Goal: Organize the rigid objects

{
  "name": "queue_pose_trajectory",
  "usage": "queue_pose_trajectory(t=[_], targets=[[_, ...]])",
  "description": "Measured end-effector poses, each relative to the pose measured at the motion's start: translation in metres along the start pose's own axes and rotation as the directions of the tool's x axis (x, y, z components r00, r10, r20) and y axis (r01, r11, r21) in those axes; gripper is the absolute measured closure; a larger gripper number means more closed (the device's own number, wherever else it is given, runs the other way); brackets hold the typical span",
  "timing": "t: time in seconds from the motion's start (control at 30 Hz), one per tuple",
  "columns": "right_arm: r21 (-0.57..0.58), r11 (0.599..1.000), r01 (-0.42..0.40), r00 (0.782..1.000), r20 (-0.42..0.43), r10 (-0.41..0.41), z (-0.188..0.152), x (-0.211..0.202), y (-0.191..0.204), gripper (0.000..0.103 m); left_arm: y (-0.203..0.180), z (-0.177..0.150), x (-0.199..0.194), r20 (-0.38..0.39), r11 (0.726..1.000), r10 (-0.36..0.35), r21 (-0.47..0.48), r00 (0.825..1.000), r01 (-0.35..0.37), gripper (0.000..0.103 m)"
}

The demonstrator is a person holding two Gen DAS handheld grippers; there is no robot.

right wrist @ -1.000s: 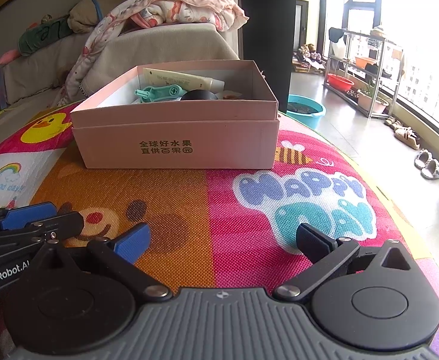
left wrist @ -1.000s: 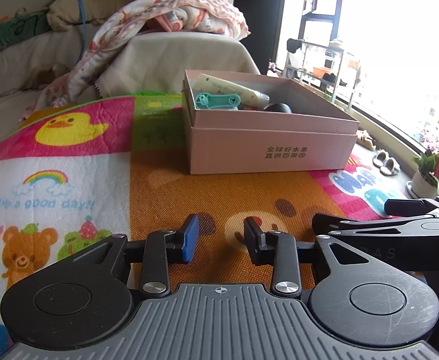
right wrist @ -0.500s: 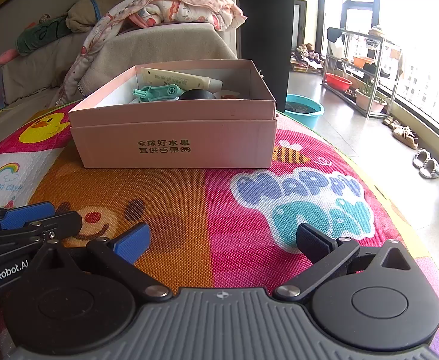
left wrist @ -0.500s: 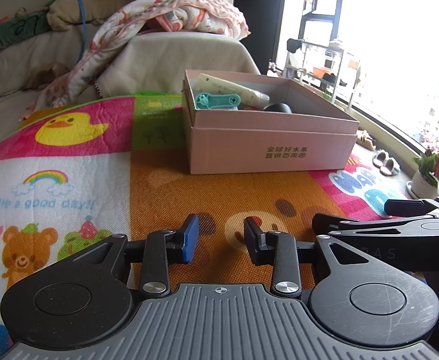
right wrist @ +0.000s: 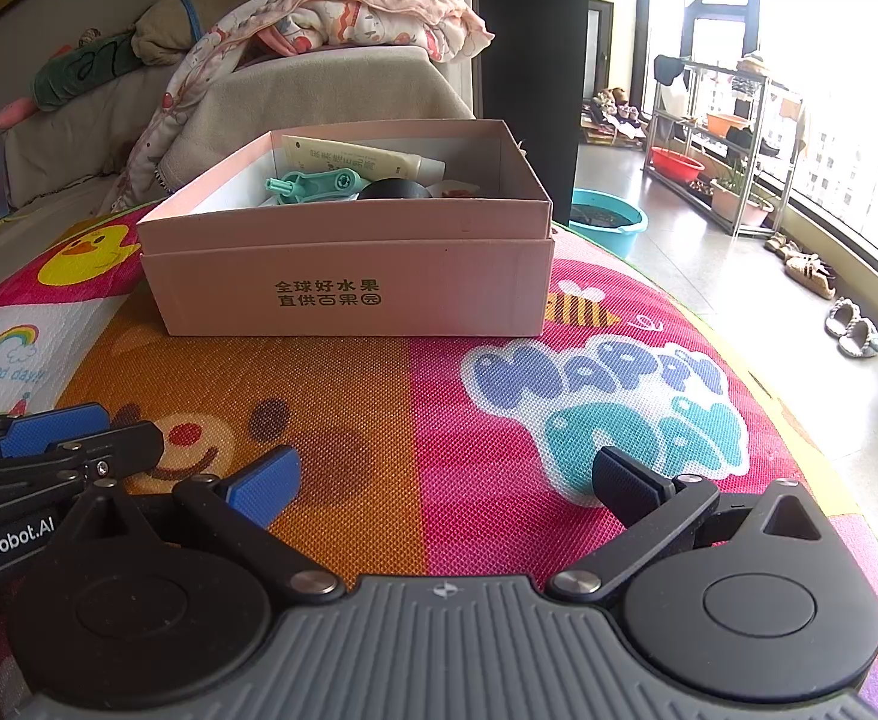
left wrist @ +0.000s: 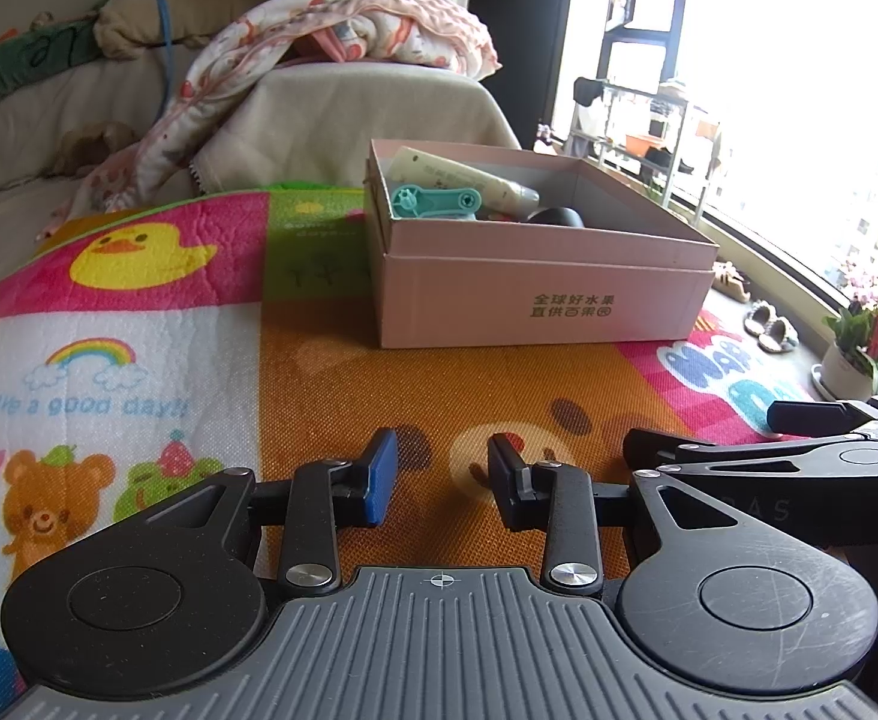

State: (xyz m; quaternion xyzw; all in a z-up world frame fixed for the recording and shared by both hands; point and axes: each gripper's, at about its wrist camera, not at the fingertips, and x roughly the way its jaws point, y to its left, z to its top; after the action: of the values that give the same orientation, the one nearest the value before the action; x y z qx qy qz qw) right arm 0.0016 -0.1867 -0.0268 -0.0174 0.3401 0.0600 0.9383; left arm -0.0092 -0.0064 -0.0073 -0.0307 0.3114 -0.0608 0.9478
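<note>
Pink box (right wrist: 349, 276) ahead of both claws, well apart; left claw (left wrist: 442, 483) and right claw (right wrist: 445, 480) spread, empty.

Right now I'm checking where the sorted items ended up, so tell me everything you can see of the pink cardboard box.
The pink rectangular cardboard box stands upright and open on the colourful play mat, beyond both grippers and touched by neither. An inner wall rises above the outer sleeve, whose front bears dark printed Chinese characters. Inside lie a cream squeeze tube, a teal plastic tool and a black rounded object, partly hidden by the wall.
</note>
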Motion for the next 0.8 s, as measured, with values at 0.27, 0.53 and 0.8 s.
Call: queue_pose_trajectory(t=[0.27,0.53,0.8], targets=[[0.000,1.000,0.000,1.000,0.000,0.000,-0.0001,0.0001,0.0001,0.000,0.0011,-0.0003,0.0000,0.000,1.000,-0.006,-0.009,1.000,0.006,0.066],[0.000,1.000,0.000,1.000,0.000,0.000,0.0000,0.0003,0.0003,0.000,0.0014,0.0000,0.0001,0.000,1.000,-0.005,-0.009,1.000,0.005,0.066],[0.000,1.000,0.000,1.000,0.000,0.000,-0.0002,0.0000,-0.0001,0.000,0.0008,0.0004,0.0002,-0.001,1.000,0.000,-0.002,1.000,0.000,0.066]])
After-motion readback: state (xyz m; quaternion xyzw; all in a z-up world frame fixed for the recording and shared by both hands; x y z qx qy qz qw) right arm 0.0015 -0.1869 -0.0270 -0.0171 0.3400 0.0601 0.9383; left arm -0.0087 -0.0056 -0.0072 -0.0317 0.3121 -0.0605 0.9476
